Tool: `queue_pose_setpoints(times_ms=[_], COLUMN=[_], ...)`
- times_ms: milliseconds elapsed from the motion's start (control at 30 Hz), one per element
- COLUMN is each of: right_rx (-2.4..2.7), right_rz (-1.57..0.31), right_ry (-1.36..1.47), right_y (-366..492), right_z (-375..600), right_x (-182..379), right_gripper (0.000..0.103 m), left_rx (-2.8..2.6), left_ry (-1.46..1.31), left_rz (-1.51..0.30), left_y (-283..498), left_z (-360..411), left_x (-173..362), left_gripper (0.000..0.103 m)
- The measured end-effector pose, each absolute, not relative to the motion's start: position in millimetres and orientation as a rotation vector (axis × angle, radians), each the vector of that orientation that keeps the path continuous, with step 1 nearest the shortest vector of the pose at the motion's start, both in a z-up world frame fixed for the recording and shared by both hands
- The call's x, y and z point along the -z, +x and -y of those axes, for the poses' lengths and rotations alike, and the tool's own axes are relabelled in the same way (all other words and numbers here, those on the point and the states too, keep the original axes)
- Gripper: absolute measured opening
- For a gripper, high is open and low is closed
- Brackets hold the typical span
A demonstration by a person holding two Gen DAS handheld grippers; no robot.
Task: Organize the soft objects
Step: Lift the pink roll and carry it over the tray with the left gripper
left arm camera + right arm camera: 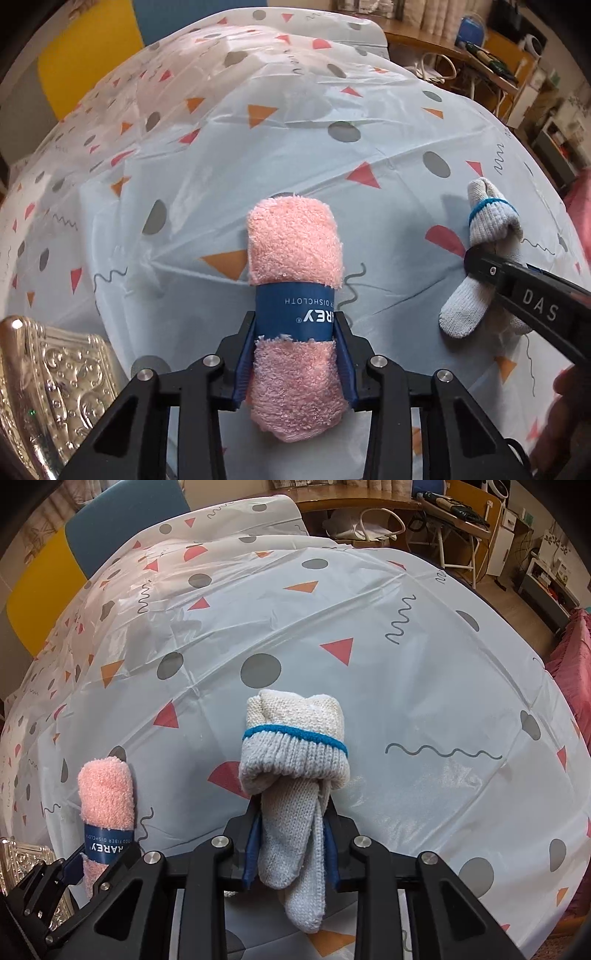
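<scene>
Both grippers are carrying something above the patterned tablecloth (406, 686). The left gripper (295, 332) is clenching a rolled pink dishcloth (293, 243) right at its blue paper band (295, 310), the blue fingers (246, 369) pressing in on both sides of the roll, which is pointing away from the camera. The right gripper (291, 838) is squeezing the dangling lower part of a bundled pair of grey knit gloves (295, 760), with the cuff and its blue stripe sitting just past the fingertips.

Seen from the right wrist, the dishcloth is sitting off to the left and lower, near a shiny embossed tray (55, 387) whose corner is showing at the frame edge. Seen from the left wrist, the gloves are hanging to the right, well apart from the dishcloth.

As for progress, I'm judging this as mid-task: both soft things are picked up, neither is set down anywhere final. The tray looks like the likely destination, though nothing in view is confirming that, and I cannot tell whether it is holding anything. Placing both items is what is remaining, and no other loose soft things are showing on the cloth
</scene>
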State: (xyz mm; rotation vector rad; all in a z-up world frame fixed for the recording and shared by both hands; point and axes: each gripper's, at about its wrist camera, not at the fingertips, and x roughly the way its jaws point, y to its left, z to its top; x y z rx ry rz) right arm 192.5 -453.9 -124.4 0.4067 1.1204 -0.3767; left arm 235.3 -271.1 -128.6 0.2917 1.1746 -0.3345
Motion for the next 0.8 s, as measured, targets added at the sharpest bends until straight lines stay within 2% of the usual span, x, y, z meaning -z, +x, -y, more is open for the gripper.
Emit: queue_pose_setpoints(times_ms=[167, 433, 800], right_rx=[0.382, 0.379, 0.370], right_rz=[-1.116, -1.118, -1.095], right_ry=[0.348, 0.275, 0.320], right_y=[194, 198, 198], right_z=[445, 436, 439], right_x=[127, 128, 130], right_gripper=[0.036, 0.035, 0.037], left_rx=[0.332, 0.317, 0.225], left_ry=[0.256, 0.172, 0.032], left_rz=[-1.168, -1.102, -0.996], left_y=[235, 258, 267], left_z=[266, 250, 170], left_x=[114, 60, -11], left_gripper=[0.033, 0.033, 0.033])
